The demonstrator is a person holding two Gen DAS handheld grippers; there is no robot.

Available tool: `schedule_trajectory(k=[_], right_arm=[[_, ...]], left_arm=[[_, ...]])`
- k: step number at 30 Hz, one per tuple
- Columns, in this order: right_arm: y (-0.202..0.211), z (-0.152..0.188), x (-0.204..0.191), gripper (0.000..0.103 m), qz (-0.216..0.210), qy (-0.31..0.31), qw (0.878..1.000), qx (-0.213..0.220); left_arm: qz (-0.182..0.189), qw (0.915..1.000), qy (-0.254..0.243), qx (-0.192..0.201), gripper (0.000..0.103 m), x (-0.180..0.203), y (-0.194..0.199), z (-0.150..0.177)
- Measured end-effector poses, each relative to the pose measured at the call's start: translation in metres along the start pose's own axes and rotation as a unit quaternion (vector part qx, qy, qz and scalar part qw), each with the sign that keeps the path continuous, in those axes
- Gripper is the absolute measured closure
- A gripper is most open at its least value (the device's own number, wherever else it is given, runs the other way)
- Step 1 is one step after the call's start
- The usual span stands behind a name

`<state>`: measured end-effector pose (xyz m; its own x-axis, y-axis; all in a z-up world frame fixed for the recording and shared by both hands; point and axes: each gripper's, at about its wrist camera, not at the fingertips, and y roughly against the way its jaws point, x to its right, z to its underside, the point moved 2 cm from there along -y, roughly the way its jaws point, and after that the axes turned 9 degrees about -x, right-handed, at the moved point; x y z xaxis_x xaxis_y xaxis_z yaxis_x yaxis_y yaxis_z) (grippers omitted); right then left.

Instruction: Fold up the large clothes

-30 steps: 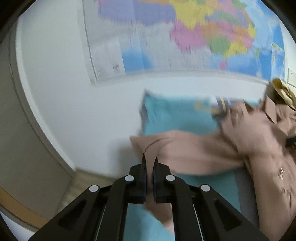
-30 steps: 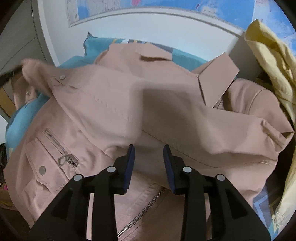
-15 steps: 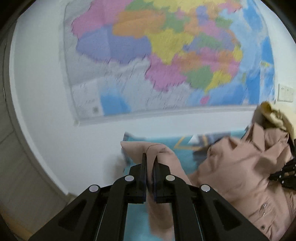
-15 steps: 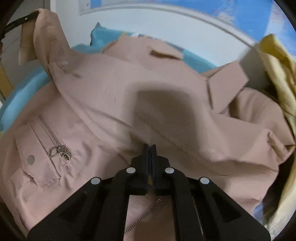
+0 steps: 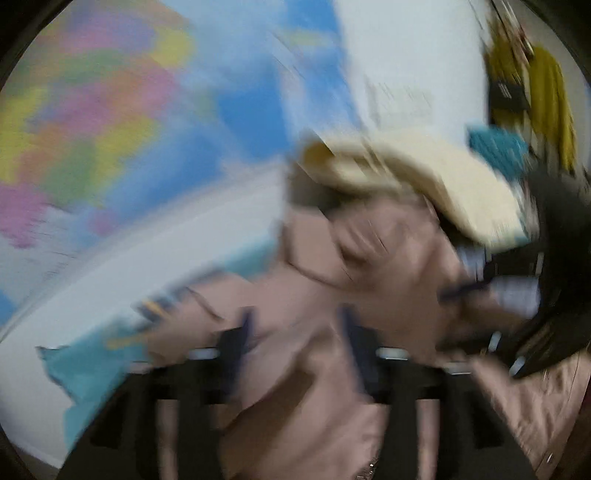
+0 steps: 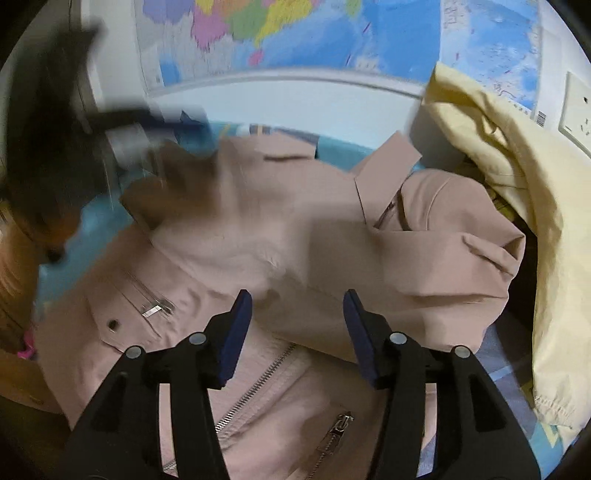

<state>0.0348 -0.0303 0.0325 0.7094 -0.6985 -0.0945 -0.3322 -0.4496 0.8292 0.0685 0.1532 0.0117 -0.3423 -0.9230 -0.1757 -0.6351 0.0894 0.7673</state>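
A dusty-pink jacket with zips lies on a teal surface, its sleeves folded across the body. My right gripper is open just above the jacket's middle, holding nothing. My left gripper is open over the same pink jacket; its view is heavily blurred. The left gripper also shows as a dark blur in the right wrist view, above the jacket's left shoulder.
A pale yellow garment is heaped at the right of the jacket, also visible in the left wrist view. A coloured wall map hangs behind. A wall socket is at the far right.
My left gripper let go of the pink sleeve, opened and swung fast to the right over the jacket. My right gripper went from shut to open above the jacket.
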Motion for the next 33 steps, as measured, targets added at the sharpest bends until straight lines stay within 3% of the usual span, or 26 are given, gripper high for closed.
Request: schedule_trajectory(k=[2, 4, 6, 9, 11, 15, 19, 21, 22, 23, 24, 25, 26, 31, 33], right_arm=[[0.002, -0.001, -0.001, 0.047, -0.008, -0.007, 1.000, 0.009], [0.004, 0.000, -0.002, 0.045, -0.011, -0.009, 1.000, 0.012], [0.001, -0.002, -0.003, 0.043, -0.021, -0.010, 1.000, 0.015], [-0.003, -0.008, -0.007, 0.041, -0.032, -0.007, 0.999, 0.017], [-0.009, -0.014, -0.016, 0.041, -0.042, 0.001, 0.999, 0.016], [-0.017, -0.026, -0.047, 0.027, -0.047, 0.042, 0.998, 0.016], [-0.043, -0.048, -0.089, 0.023, -0.044, 0.104, 0.994, 0.003], [-0.067, -0.056, -0.107, 0.024, -0.011, 0.137, 0.990, -0.012], [-0.078, -0.058, -0.109, 0.032, 0.008, 0.146, 0.989, -0.021], [-0.092, -0.062, -0.109, 0.050, 0.038, 0.149, 0.987, -0.035], [-0.098, -0.064, -0.107, 0.063, 0.037, 0.143, 0.988, -0.044], [-0.099, -0.067, -0.097, 0.088, 0.017, 0.120, 0.991, -0.048], [-0.092, -0.070, -0.082, 0.099, -0.007, 0.087, 0.995, -0.038], [-0.027, -0.057, -0.004, 0.099, -0.040, -0.038, 0.998, 0.042], [-0.012, -0.038, 0.030, 0.096, -0.049, -0.086, 0.994, 0.047]], left_arm=[[0.007, 0.9999, 0.006, -0.009, 0.034, 0.007, -0.012, 0.010], [0.025, 0.9992, 0.030, 0.001, 0.023, 0.002, -0.006, 0.020], [0.018, 0.9984, 0.045, 0.028, 0.013, -0.007, 0.010, 0.031], [0.018, 0.9958, 0.056, 0.070, 0.011, -0.020, 0.041, 0.057], [0.012, 0.9947, 0.066, 0.078, 0.010, -0.031, 0.054, 0.073], [-0.018, 0.9919, 0.109, 0.064, 0.010, -0.057, 0.065, 0.106], [-0.034, 0.9867, 0.153, 0.041, 0.011, -0.080, 0.064, 0.122], [-0.038, 0.9863, 0.158, 0.030, 0.011, -0.084, 0.059, 0.127], [-0.044, 0.9863, 0.157, 0.024, 0.011, -0.085, 0.056, 0.128], [-0.046, 0.9866, 0.156, 0.015, 0.011, -0.084, 0.051, 0.129], [-0.047, 0.9866, 0.156, 0.010, 0.011, -0.085, 0.048, 0.130], [-0.047, 0.9864, 0.157, 0.006, 0.011, -0.085, 0.044, 0.131], [-0.045, 0.9864, 0.158, 0.001, 0.011, -0.085, 0.040, 0.131], [-0.056, 0.9885, 0.140, -0.004, 0.012, -0.078, 0.030, 0.127], [-0.071, 0.9877, 0.139, -0.006, 0.014, -0.077, 0.023, 0.122]])
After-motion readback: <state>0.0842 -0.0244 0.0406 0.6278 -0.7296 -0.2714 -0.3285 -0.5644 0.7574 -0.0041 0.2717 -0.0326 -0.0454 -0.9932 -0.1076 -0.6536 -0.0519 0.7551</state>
